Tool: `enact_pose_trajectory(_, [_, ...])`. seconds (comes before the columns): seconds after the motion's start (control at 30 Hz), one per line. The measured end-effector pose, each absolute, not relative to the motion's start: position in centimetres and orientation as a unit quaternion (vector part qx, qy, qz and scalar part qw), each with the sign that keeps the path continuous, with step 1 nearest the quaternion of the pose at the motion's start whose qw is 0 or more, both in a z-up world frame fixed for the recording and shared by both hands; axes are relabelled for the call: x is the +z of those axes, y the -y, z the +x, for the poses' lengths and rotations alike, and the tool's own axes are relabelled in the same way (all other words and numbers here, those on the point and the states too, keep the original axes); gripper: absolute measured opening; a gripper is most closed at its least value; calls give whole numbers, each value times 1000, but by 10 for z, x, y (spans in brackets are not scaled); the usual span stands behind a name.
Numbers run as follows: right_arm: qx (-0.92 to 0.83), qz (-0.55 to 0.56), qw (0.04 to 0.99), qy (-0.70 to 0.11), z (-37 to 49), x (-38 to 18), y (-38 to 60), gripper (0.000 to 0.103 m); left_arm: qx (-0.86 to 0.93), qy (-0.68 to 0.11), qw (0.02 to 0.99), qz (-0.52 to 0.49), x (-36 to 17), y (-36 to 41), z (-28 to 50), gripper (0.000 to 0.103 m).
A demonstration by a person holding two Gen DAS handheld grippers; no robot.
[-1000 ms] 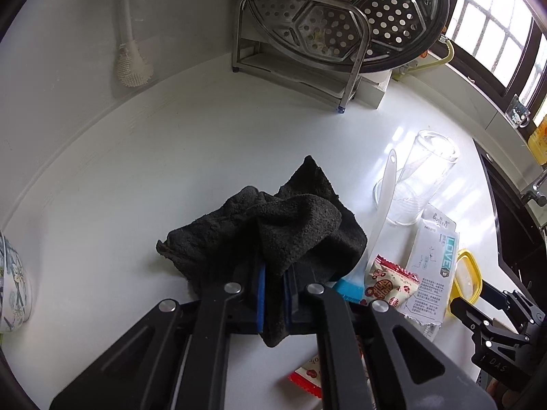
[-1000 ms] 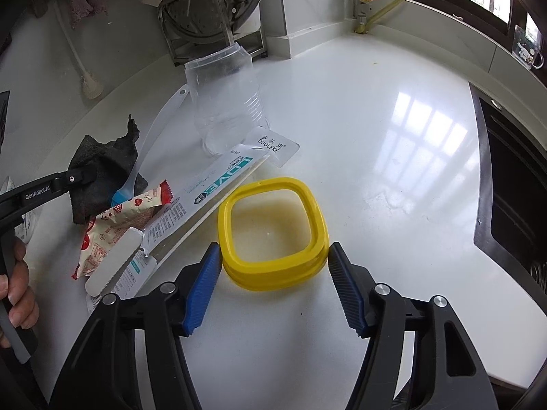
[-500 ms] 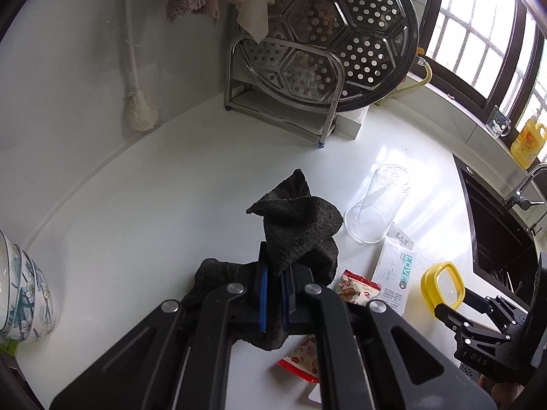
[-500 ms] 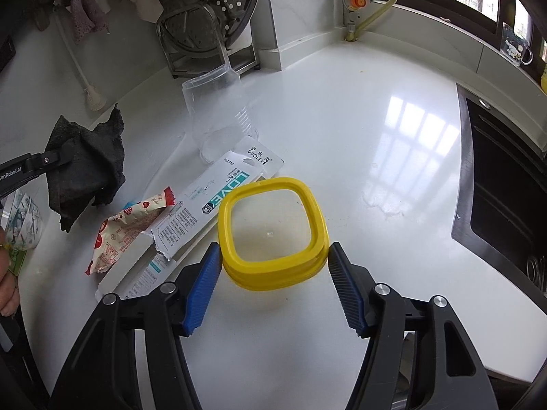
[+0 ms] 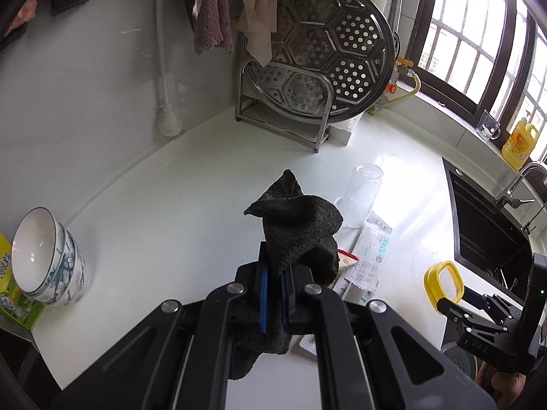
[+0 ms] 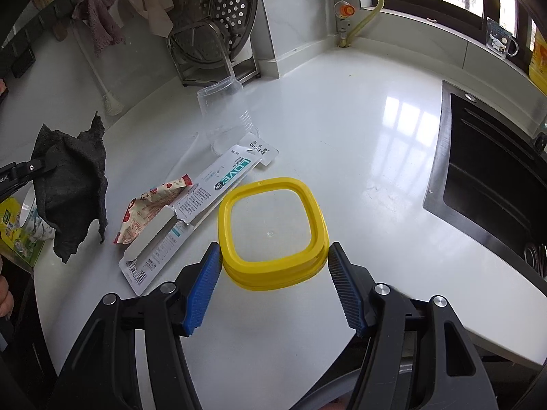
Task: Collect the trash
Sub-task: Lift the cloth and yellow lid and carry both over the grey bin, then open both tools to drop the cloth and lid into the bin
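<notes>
While I look down both grippers at the white counter (image 6: 359,143):
Left gripper (image 5: 272,294): my jaws are clamped on a dark cloth (image 5: 297,229), hanging clear of the counter.
Right gripper (image 6: 273,283): my jaws stand wide, pads against the yellow-rimmed container (image 6: 273,225); I judge it gripped.
Trash: red snack wrapper (image 6: 150,208) and long white package (image 6: 201,201) lie touching, left of my right gripper, long axis running away toward the clear cup (image 6: 225,112).
Nearer hand: I judge the right.
View difference: only the right wrist shows the wrapper whole; the left shows the bowls (image 5: 48,259).
</notes>
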State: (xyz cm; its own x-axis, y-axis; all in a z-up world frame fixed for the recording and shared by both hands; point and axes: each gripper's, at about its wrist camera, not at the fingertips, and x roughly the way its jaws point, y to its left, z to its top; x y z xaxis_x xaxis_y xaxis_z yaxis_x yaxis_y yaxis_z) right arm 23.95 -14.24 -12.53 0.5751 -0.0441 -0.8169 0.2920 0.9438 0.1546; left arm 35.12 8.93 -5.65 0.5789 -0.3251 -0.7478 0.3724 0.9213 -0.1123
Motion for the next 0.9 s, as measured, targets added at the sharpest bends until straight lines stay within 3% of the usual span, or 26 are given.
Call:
enact_pose_trajectory(0.4, [-82,150,880,-444,136,-111,158,62,-199,-409,890,29,-32,-79,250,6])
enact_pose_trajectory(0.9, [-126,176,860,-462,-12,-120,225,62,-294,-429,852,57,-35,32,108,6])
